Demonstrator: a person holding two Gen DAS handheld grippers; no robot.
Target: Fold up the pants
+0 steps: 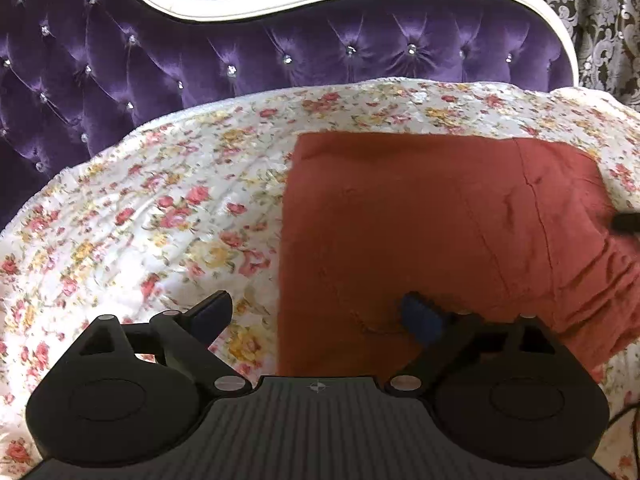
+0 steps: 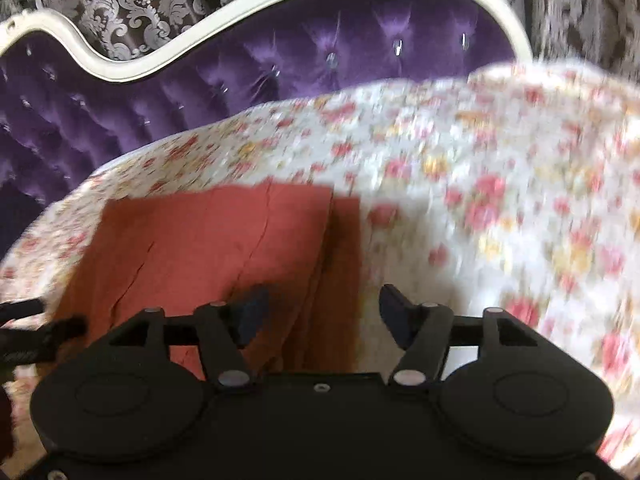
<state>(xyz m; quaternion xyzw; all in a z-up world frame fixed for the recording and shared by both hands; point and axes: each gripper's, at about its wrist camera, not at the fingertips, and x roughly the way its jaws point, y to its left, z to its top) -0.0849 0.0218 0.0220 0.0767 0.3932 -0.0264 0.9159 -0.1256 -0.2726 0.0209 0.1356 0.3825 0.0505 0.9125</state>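
The rust-red pants (image 1: 440, 232) lie folded into a flat, roughly rectangular stack on the floral bedspread (image 1: 168, 208), ahead of both grippers. The left gripper (image 1: 318, 316) points down at the near left edge of the stack with its jaws spread wide and nothing between them: its left finger hangs over the bedspread, its right finger over the red cloth, and neither pad visibly presses on the fabric. The right gripper (image 2: 322, 312) sits at the near right edge of the pants (image 2: 208, 240), jaws parted and holding nothing; its left finger is over the folded cloth, its right finger over the flowered cover. That view is smeared, so whether the left pad brushes the fabric is hard to say. Beyond the pants, past the far edge of the bed, rises a tufted purple headboard (image 1: 280, 52) with a white frame, and behind it hangs a damask curtain (image 1: 600, 20).
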